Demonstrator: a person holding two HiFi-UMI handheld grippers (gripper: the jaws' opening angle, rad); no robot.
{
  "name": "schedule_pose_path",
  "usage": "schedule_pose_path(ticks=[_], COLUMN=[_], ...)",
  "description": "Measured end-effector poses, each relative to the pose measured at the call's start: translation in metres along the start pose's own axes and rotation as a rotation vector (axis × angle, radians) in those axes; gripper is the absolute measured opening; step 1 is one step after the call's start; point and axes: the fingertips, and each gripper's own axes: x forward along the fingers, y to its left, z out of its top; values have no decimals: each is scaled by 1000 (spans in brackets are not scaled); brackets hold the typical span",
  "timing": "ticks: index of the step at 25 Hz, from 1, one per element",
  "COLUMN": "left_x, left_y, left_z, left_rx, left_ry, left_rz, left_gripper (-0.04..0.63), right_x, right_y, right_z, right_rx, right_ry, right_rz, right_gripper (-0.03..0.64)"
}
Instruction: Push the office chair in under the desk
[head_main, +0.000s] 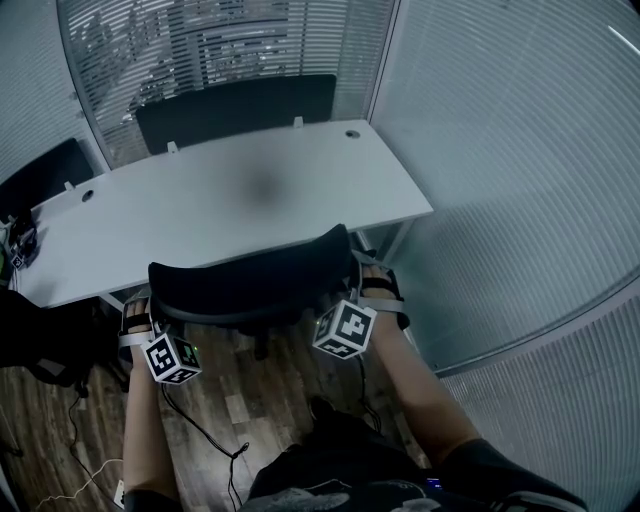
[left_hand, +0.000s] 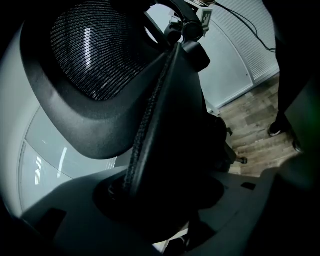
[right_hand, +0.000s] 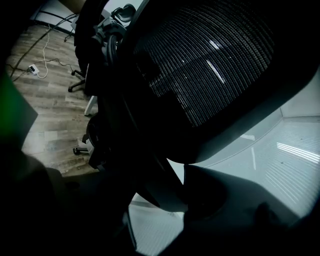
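The black mesh-backed office chair (head_main: 250, 280) stands at the near edge of the white desk (head_main: 200, 210), its seat hidden under the desktop. My left gripper (head_main: 148, 305) clasps the left edge of the chair back and my right gripper (head_main: 370, 278) the right edge. In the left gripper view the padded rim of the chair back (left_hand: 90, 60) runs down between the jaws of the left gripper (left_hand: 160, 200) and fills them. In the right gripper view the mesh back (right_hand: 215, 60) sits likewise inside the right gripper (right_hand: 165, 200).
A second black chair (head_main: 235, 108) stands behind the desk and a third (head_main: 40, 175) at the far left. Glass walls with blinds close in the back and right. Cables (head_main: 200, 425) trail over the wooden floor. The chair's castors (right_hand: 80, 150) show below.
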Motion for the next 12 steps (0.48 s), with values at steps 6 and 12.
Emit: schedule_pose_path(ticks=[6, 12], left_x=[1, 2], left_y=[0, 1], left_z=[0, -3], left_rx=[-15, -46], left_ry=[-5, 29], left_rz=[-5, -11], left_gripper=[265, 276], right_x=[0, 1], right_y=[-3, -3], right_z=[3, 3], right_rx=[-17, -94], right_ry=[-25, -33], right_rz=[-34, -86], right_gripper=[270, 270])
